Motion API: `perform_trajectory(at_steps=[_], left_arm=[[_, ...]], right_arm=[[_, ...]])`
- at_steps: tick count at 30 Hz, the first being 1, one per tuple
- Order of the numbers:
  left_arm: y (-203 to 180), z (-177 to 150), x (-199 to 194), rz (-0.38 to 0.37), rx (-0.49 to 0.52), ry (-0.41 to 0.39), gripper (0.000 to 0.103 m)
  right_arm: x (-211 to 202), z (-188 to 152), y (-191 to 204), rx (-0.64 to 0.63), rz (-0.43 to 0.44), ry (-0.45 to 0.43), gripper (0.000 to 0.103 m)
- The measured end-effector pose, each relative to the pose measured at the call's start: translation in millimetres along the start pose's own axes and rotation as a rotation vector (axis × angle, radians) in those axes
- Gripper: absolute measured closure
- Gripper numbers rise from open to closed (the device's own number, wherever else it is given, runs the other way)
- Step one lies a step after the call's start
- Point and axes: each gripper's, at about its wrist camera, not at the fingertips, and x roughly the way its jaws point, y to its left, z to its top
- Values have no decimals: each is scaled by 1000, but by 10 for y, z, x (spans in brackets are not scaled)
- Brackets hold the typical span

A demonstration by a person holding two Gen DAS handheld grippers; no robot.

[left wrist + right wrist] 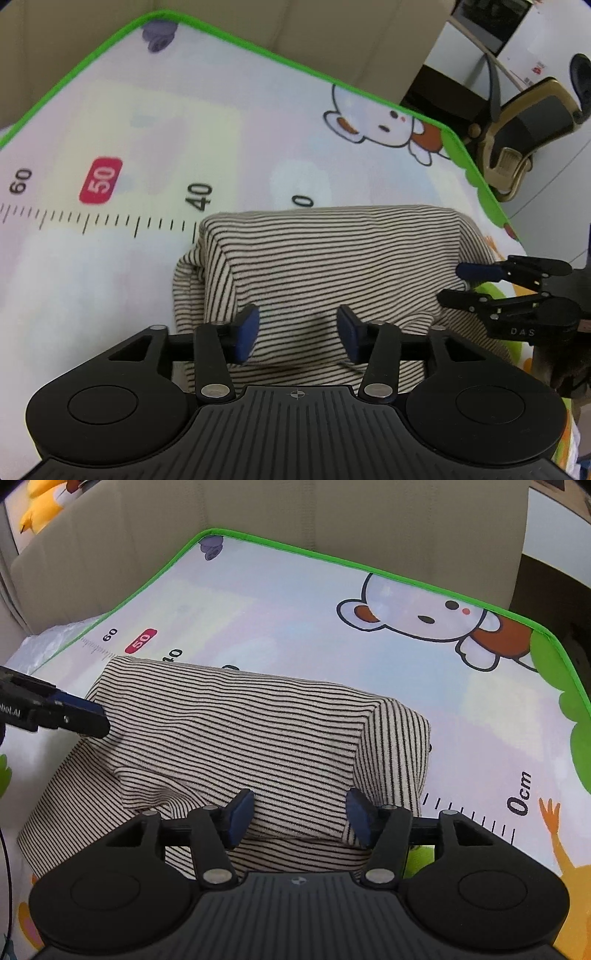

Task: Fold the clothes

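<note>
A cream garment with thin black stripes (332,266) lies folded into a thick rectangle on the play mat (166,122); it also shows in the right wrist view (236,734). My left gripper (297,334) is open, its blue pads hovering over the garment's near edge. My right gripper (297,819) is open over the near right part of the garment, with nothing between the pads. The right gripper shows at the right of the left wrist view (461,284), and the left gripper's fingers (81,716) reach in at the garment's left edge.
The mat (369,572) has a green border, a printed ruler and a cartoon bear (424,616). It lies on a beige sofa (295,513). An office chair (524,122) stands beyond the mat's right edge. Yellow plush toys (40,502) sit at far left.
</note>
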Motion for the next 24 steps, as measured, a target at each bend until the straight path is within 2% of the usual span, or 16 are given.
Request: perform_trajectory(at_steps=[4, 7, 11, 14, 16, 21, 24], left_arm=[[-21, -18, 46, 10, 21, 16, 49], [-13, -41, 106, 15, 25, 38, 49], [7, -85, 168, 17, 28, 56, 49], [-6, -89, 176, 23, 31, 59, 49], [-5, -87, 161, 20, 22, 60, 48], [94, -13, -32, -29, -45, 1, 44], [221, 48, -124, -43, -112, -46, 40]], right_arm=[[-117, 32, 42, 11, 5, -30, 48], [-247, 21, 165, -44, 30, -88, 48], [-125, -38, 239, -76, 48, -30, 45], [80, -110, 142, -13, 48, 56, 45], [109, -117, 86, 25, 64, 81, 45], [-28, -88, -13, 90, 81, 54, 45], [-292, -27, -221, 190, 94, -44, 45]])
